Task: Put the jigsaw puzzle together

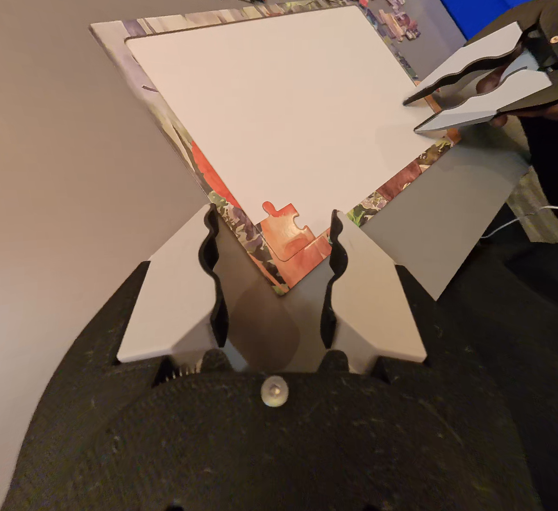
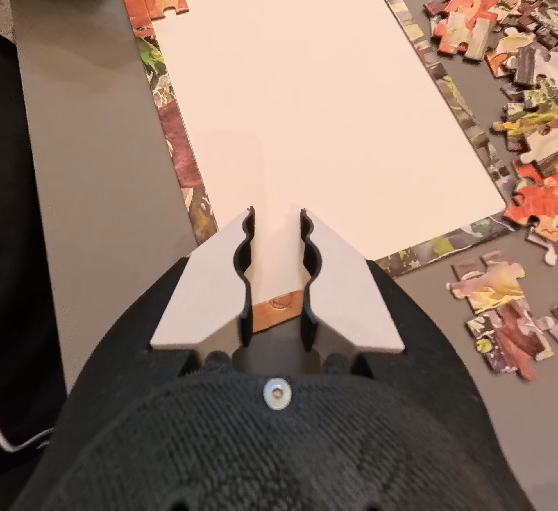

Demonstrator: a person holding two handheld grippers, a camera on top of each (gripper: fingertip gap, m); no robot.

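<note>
Puzzle barely started, one piece [image 1: 282, 229] seated in tray [image 1: 271, 98] corner.
Left gripper [image 1: 273, 215] hangs open over that corner, empty; right gripper [image 2: 277, 212] open, empty, above opposite end. Loose pieces [image 2: 489, 31] wait beside tray.

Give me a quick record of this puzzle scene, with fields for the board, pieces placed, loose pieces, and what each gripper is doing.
board: puzzle tray with printed border, white inside mostly bare
pieces placed: one orange piece seated in a corner
loose pieces: heap on the grey table beside the tray
left hand-held gripper: open, empty, above the corner with the orange piece
right hand-held gripper: open, empty, over another corner of the tray
</note>
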